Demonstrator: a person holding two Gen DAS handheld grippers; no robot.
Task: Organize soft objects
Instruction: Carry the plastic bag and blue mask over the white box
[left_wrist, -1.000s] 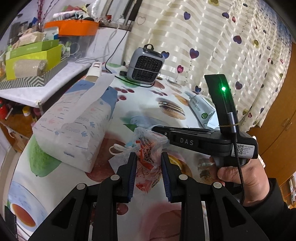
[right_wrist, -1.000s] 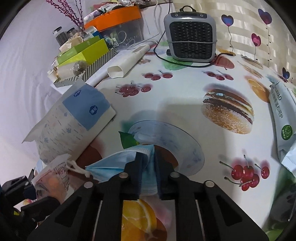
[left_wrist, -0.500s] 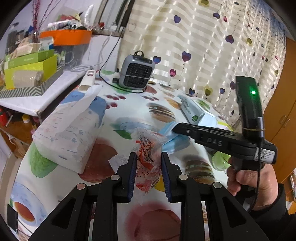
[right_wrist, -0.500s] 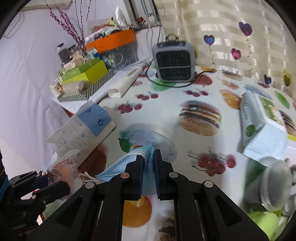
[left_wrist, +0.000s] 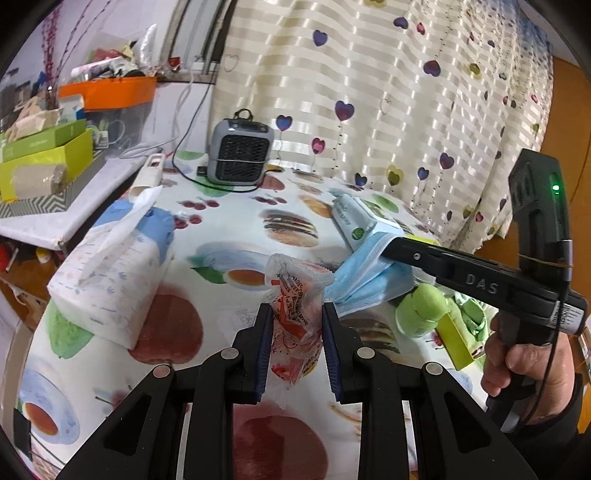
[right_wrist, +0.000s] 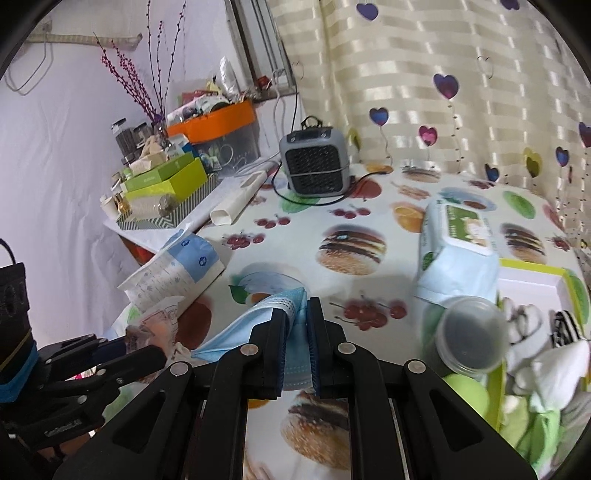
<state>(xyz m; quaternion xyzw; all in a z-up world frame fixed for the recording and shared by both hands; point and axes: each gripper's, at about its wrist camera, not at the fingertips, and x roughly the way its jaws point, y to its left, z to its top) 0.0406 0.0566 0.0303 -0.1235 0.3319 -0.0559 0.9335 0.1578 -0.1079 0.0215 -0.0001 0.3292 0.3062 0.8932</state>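
**Both grippers loaded above the fruit-print table**

My left gripper (left_wrist: 297, 332) has its jaws pinching a crumpled clear plastic bag with red print (left_wrist: 295, 295), which bulges up between the blue pads and hangs clear of the tablecloth (left_wrist: 229, 221).

My right gripper (right_wrist: 297, 332) has its jaws pressed almost together on a blue face mask (right_wrist: 258, 314); the mask fans out to the left of the fingers, and in the left wrist view it droops from the fingertips above the table.

On the table I see a tissue pack (left_wrist: 110, 273) at the left, a small grey heater (left_wrist: 238, 151) at the far edge, and a wet-wipes pack (right_wrist: 458, 251) towards the right. Near that pack sits a yellow-green box (right_wrist: 532, 280) holding soft items, with a clear plastic jar (right_wrist: 469, 336) at its near side. I cannot tell whether the jar is inside the box.
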